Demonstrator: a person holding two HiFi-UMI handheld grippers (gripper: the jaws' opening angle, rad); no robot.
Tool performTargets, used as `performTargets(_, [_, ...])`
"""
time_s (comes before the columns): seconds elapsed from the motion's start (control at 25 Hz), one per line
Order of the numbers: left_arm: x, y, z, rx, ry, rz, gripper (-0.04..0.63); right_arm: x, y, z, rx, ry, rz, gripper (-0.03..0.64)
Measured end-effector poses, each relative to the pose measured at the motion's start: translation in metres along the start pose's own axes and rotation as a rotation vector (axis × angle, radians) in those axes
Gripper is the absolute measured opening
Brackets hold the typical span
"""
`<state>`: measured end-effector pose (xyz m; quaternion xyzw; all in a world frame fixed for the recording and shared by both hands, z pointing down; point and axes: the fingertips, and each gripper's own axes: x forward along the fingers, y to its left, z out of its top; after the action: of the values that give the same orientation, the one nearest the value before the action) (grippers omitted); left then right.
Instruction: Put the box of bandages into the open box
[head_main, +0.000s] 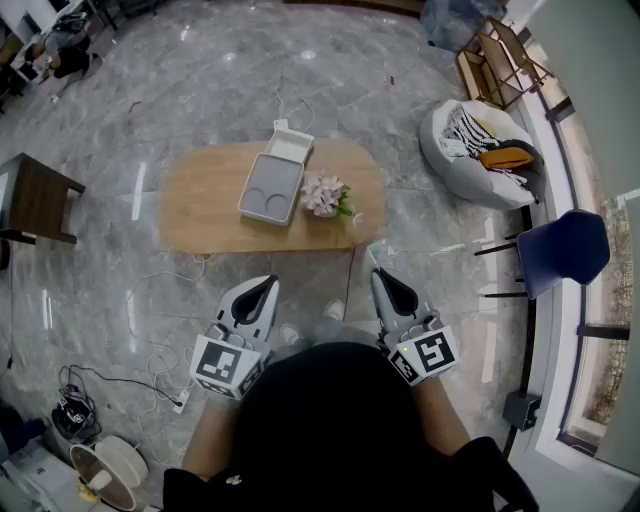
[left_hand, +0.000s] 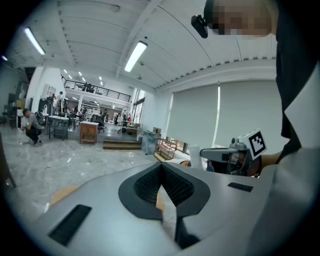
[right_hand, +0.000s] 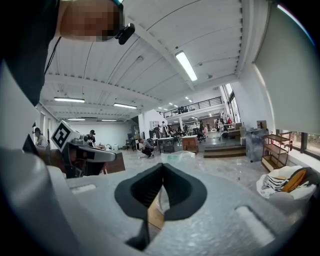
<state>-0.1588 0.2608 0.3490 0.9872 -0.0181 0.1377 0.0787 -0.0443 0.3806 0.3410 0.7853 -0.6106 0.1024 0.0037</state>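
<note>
A grey open box (head_main: 272, 188), its lid folded back, lies on the oval wooden table (head_main: 200, 205) ahead of me. A small pale object (head_main: 358, 217) lies right of a pot of pink flowers (head_main: 325, 196); I cannot tell whether it is the box of bandages. My left gripper (head_main: 267, 287) and right gripper (head_main: 379, 274) are held low in front of my body, short of the table's near edge. Both are shut with nothing between the jaws. The left gripper view shows its shut pads (left_hand: 150, 186), and the right gripper view shows the same (right_hand: 180, 192).
A white beanbag (head_main: 480, 150) with clothes and a blue chair (head_main: 562, 250) stand at the right. A dark side table (head_main: 35, 195) is at the left. Cables (head_main: 150, 345) trail over the marble floor at the lower left. A wooden rack (head_main: 500, 55) stands far right.
</note>
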Motion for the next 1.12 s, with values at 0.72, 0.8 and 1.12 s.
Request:
performTargets(0.72, [0.06,-0.058,0.004,0.001,0.049,0.042,0.011,-0.02,-0.078,-0.001,0.046,-0.056,0.07,0.0])
performTargets(0.8, [0.066,-0.062,0.003,0.003,0.06,0.041,0.011,-0.019,-0.084,-0.003,0.053,-0.057,0.07,0.0])
performTargets(1.12, [0.09,-0.044,-0.002,-0.026,0.085,0.043,0.011,0.001,-0.104,-0.01,0.08,-0.035,0.049,0.0])
